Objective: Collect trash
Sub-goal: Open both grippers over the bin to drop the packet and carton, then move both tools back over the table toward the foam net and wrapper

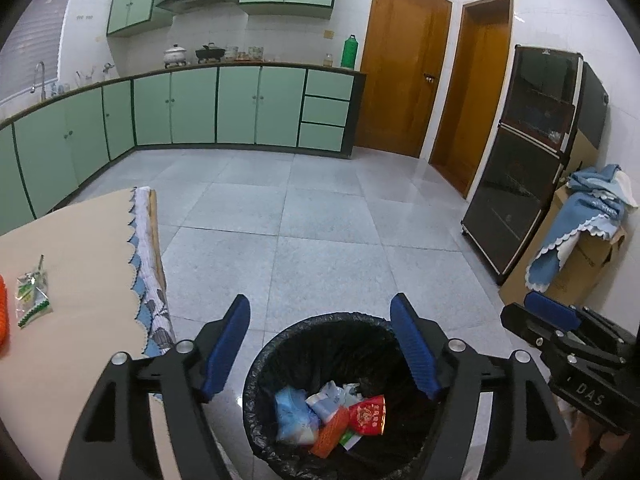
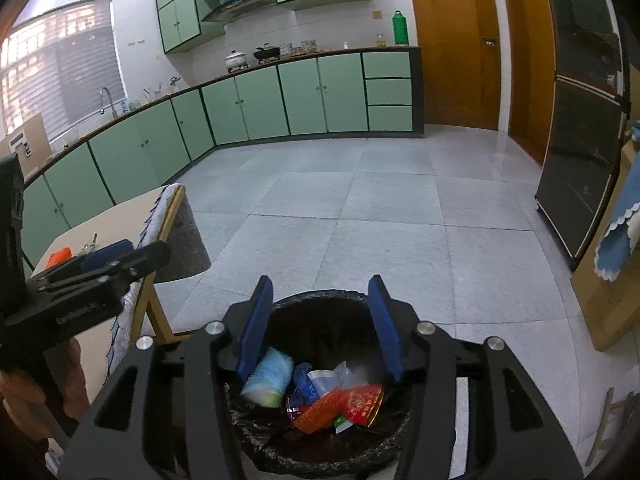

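The room was a kitchen with pale green cabinets (image 1: 240, 106), a grey tiled floor (image 1: 320, 216), two brown wooden doors (image 1: 400, 68) and a dark glass-fronted cabinet (image 1: 520, 168) against the wall. A beige-covered counter (image 1: 80, 240) with a scalloped cloth edge stood to the left, and near its left edge lay a small green-and-white wrapper (image 1: 32, 294) beside something orange (image 1: 2, 316) that was cut off by the frame. On the floor just off the counter's near corner stood a bin (image 1: 256, 392) lined with a black bag, holding the gathered trash: a pale blue packet (image 1: 292, 416), a crumpled white-and-blue wrapper (image 1: 332, 398), an orange packet (image 1: 330, 432) and a red foil packet (image 1: 370, 414). The left gripper (image 1: 320, 344) hung above the bin with its blue-padded jaws spread wide and nothing between them. The right gripper (image 2: 320, 328) hung over the same bin from the other side, its jaws likewise spread apart and empty; in its view the trash lay directly below, the pale blue packet (image 2: 268, 376) nearest the left pad. Each gripper showed at the edge of the other's view. A blue cloth (image 1: 580, 224) was draped over a cardboard box (image 1: 580, 272) beside the dark cabinet.
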Available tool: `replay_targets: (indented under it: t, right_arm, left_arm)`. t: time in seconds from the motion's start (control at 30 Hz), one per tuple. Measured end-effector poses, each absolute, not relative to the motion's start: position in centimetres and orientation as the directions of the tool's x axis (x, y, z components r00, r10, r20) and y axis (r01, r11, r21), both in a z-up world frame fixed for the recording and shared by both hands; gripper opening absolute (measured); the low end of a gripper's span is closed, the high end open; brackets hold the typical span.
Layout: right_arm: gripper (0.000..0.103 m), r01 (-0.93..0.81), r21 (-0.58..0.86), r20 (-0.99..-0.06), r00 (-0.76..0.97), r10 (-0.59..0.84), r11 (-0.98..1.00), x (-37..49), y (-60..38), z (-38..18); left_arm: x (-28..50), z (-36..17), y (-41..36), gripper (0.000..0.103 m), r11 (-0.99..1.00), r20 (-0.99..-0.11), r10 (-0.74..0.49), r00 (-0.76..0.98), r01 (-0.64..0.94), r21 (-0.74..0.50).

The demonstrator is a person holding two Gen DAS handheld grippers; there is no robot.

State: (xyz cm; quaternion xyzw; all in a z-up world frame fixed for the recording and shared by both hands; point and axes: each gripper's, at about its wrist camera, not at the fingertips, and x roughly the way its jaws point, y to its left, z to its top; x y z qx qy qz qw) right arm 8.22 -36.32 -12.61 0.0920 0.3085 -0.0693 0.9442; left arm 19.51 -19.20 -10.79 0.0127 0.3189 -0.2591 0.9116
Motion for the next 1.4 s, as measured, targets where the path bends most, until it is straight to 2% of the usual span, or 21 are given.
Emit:
replay_targets:
  t: [0.03, 0.2, 0.37, 0.6, 1.03, 1.4]
  right_arm:
    - [0.059, 0.195, 0.128, -0.593, 0.801, -0.083, 0.973, 8.2, -36.3, -12.5]
    - [0.087, 0.221, 0.103, -0.568, 0.814, -0.125, 0.97, 7.9, -35.8, -11.8]
    - [0.097, 0.222, 0.103, -0.539, 0.832, -0.134, 0.97, 7.8, -34.8, -10.9]
    - [0.098, 0.178, 0.081, -0.513, 0.851, -0.112, 0.981, 9.0, -31.3, -10.1]
    - [0.098, -0.046, 0.088, -0.486, 0.87, 0.083, 0.995, 15.1, -19.5, -8.9]
    - [0.098, -0.173, 0.073, -0.499, 0.846, 0.186, 0.982, 21.1, -9.5, -9.4]
  left_arm:
    - [19.5, -10.6, -18.9, 0.073, 0.868, -0.583, -0.463, 0.668, 0.476, -0.143]
    - [19.1, -9.3, -17.1, 0.081, 0.888, -0.547, -0.432, 0.717, 0.443, -0.121]
    - [18.7, -8.1, -14.0, 0.086, 0.917, -0.52, -0.375, 0.768, 0.389, -0.087]
    - [18.2, -7.1, -8.2, 0.091, 0.958, -0.497, -0.275, 0.823, 0.278, -0.069]
    - [18.1, -7.5, 5.7, 0.091, 1.0, -0.497, -0.015, 0.867, 0.009, -0.014]
    - [19.6, -8.8, 14.1, 0.091, 0.988, -0.509, 0.134, 0.85, -0.155, 0.001]
